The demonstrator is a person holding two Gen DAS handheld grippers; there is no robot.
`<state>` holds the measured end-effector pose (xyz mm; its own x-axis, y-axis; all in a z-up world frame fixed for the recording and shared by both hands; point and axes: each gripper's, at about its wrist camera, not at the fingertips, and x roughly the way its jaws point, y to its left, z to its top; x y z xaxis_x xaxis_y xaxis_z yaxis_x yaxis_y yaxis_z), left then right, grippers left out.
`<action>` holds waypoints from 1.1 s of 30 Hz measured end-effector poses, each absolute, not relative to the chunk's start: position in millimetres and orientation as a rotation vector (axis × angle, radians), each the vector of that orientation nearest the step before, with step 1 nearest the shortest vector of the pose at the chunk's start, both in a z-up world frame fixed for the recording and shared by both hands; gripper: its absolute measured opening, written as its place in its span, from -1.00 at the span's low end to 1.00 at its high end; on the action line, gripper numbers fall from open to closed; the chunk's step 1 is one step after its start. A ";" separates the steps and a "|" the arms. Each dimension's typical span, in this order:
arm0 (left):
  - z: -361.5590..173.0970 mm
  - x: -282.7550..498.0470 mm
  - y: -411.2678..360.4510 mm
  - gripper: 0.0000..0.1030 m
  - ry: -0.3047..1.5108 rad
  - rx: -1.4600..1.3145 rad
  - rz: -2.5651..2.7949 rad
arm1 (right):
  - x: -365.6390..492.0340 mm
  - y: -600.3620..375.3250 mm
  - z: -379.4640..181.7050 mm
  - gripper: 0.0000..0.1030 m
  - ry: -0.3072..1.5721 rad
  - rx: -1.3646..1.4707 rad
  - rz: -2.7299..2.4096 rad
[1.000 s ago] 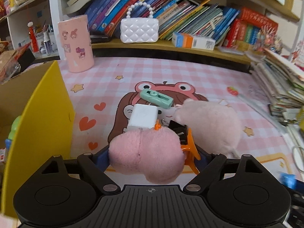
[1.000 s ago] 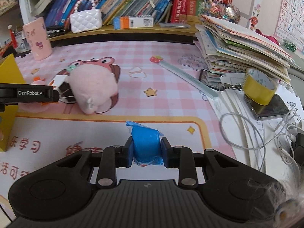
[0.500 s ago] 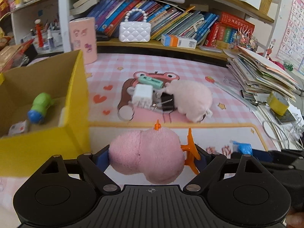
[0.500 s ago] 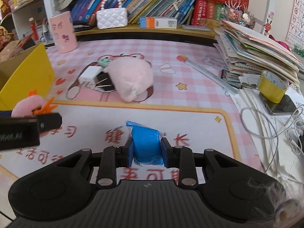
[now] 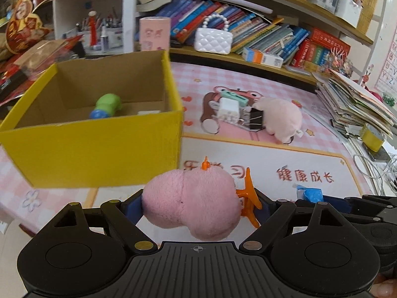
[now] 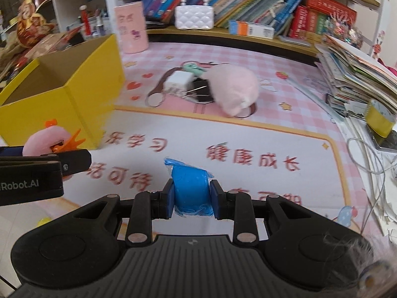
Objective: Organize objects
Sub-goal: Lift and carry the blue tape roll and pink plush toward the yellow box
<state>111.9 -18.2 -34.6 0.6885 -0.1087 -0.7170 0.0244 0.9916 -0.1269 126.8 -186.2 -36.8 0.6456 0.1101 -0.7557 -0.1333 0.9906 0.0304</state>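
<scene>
I'd swung both loads back toward the yellow box [image 5: 99,154], now at 10 o'clock: left gripper [image 5: 196,206] clamped on pink plush [image 5: 191,203], right gripper [image 6: 191,193] pinching blue roll [image 6: 191,186], drop-off next.

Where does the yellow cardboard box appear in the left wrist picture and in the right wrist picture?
Left wrist: the yellow cardboard box fills the left half, open top in view, a green toy inside.
Right wrist: it stands at the left edge, beyond the left gripper; its contents are hidden.
Shared landmark: the white quilted handbag on the shelf, right of the box in both.
</scene>
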 end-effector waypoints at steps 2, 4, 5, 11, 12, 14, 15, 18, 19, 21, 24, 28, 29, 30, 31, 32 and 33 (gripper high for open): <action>-33.9 103.3 -7.7 0.69 0.802 -0.120 -0.064 | 120.7 -175.8 -35.8 -0.47 0.856 -0.036 0.151; -32.4 95.2 2.3 0.69 0.794 -0.128 -0.051 | 114.5 -165.2 -33.9 -0.47 0.854 -0.044 0.164; -31.2 90.8 7.9 0.69 0.790 -0.132 -0.044 | 111.5 -159.5 -33.2 -0.47 0.852 -0.048 0.170; -25.8 67.2 37.7 0.69 0.767 -0.144 -0.017 | 90.2 -126.5 -28.7 -0.47 0.843 -0.066 0.219; -25.6 64.2 41.6 0.69 0.766 -0.145 -0.016 | 86.2 -121.3 -28.1 -0.47 0.842 -0.066 0.223; -24.4 57.3 49.9 0.69 0.764 -0.144 -0.016 | 80.1 -113.4 -26.8 -0.47 0.836 -0.066 0.224; -23.8 54.1 53.3 0.69 0.763 -0.143 -0.016 | 77.4 -109.4 -26.2 -0.47 0.834 -0.065 0.224; -22.6 43.5 65.0 0.69 0.759 -0.141 -0.019 | 67.8 -96.7 -25.3 -0.47 0.830 -0.062 0.224; -22.0 39.7 69.5 0.69 0.757 -0.141 -0.019 | 64.5 -92.4 -25.3 -0.47 0.828 -0.061 0.225; -21.1 34.8 75.9 0.69 0.752 -0.139 -0.020 | 57.5 -84.2 -25.1 -0.47 0.826 -0.061 0.227; -19.9 25.4 87.2 0.69 0.743 -0.135 -0.022 | 46.7 -72.7 -25.8 -0.47 0.823 -0.058 0.228; -17.9 15.0 101.6 0.69 0.732 -0.132 -0.026 | 35.5 -58.9 -24.7 -0.47 0.816 -0.051 0.222; -17.6 13.0 105.3 0.69 0.730 -0.132 -0.027 | 33.4 -55.9 -24.3 -0.47 0.814 -0.050 0.222; -17.2 10.8 108.7 0.69 0.728 -0.131 -0.028 | 30.9 -52.2 -24.0 -0.47 0.812 -0.049 0.221; -17.0 8.4 112.7 0.69 0.726 -0.131 -0.027 | 29.4 -49.3 -23.7 -0.47 0.810 -0.048 0.222; -16.6 6.1 116.3 0.69 0.723 -0.132 -0.026 | 27.3 -46.1 -23.4 -0.47 0.808 -0.048 0.222; -16.1 4.1 119.6 0.69 0.721 -0.132 -0.025 | 25.3 -42.7 -23.1 -0.47 0.807 -0.048 0.223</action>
